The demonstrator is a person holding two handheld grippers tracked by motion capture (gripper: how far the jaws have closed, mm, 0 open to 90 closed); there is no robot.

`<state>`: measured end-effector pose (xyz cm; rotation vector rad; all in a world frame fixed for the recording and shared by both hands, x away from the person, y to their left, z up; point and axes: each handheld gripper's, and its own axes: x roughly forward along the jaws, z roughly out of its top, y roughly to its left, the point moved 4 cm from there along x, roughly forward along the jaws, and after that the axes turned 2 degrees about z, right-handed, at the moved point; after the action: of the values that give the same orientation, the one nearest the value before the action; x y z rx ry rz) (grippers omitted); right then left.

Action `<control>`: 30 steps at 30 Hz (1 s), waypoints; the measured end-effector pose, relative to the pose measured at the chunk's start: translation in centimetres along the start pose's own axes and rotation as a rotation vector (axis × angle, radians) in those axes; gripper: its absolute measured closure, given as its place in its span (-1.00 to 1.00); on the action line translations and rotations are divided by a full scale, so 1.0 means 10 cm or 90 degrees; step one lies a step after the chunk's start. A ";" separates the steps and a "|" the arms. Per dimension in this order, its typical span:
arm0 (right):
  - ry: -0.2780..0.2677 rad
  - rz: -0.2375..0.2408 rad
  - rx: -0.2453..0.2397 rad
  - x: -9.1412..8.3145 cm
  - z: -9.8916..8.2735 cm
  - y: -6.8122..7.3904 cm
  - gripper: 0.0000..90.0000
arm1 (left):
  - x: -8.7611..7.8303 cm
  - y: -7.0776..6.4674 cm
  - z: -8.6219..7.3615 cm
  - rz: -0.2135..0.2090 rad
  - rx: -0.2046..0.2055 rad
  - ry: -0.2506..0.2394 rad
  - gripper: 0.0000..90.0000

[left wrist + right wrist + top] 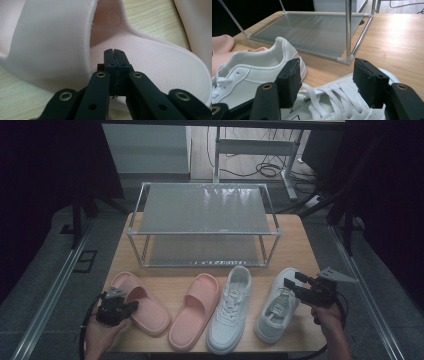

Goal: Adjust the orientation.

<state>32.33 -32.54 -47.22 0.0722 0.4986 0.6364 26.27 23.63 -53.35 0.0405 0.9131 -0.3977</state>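
Two pink slippers and two white sneakers lie in a row along the table's near edge. My left gripper [131, 306] is shut with nothing between its pads, its tips [115, 53] hovering over the footbed of the left pink slipper [152, 314] [160, 65], just behind the strap [50, 42]. My right gripper [294, 281] [325, 77] stands open above the laces of the right white sneaker [274, 315] [337, 106], its pads on either side and apart from it. The other white sneaker [231, 310] [254, 70] and the second pink slipper [195, 312] lie between them.
A two-tier metal shoe rack [202, 210] [312, 30] with grey shelves stands at the back of the wooden table [295, 245]. Bare wood lies between the rack and the shoes. Floor rails and cables run around the table.
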 end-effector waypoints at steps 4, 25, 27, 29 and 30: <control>-0.012 0.010 0.012 -0.06 0.02 -0.01 -0.11 | -0.03 0.05 -0.03 0.001 -0.003 0.002 1.00; -0.008 0.021 0.007 -0.06 0.04 0.05 -0.12 | -0.55 0.28 0.09 -0.012 -0.047 -0.105 1.00; -0.007 0.021 0.005 -0.06 0.04 0.05 -0.12 | -0.53 0.36 0.10 -0.007 -0.053 -0.099 1.00; -0.007 0.020 0.006 -0.06 0.04 0.05 -0.12 | -0.48 0.43 0.11 -0.004 -0.060 -0.090 1.00; -0.007 0.019 0.005 -0.05 0.04 0.04 -0.12 | -0.45 0.47 0.12 -0.001 -0.064 -0.085 1.00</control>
<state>31.91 -32.44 -46.56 0.0898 0.4906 0.6627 26.40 29.16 -49.77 -0.0778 0.7998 -0.3518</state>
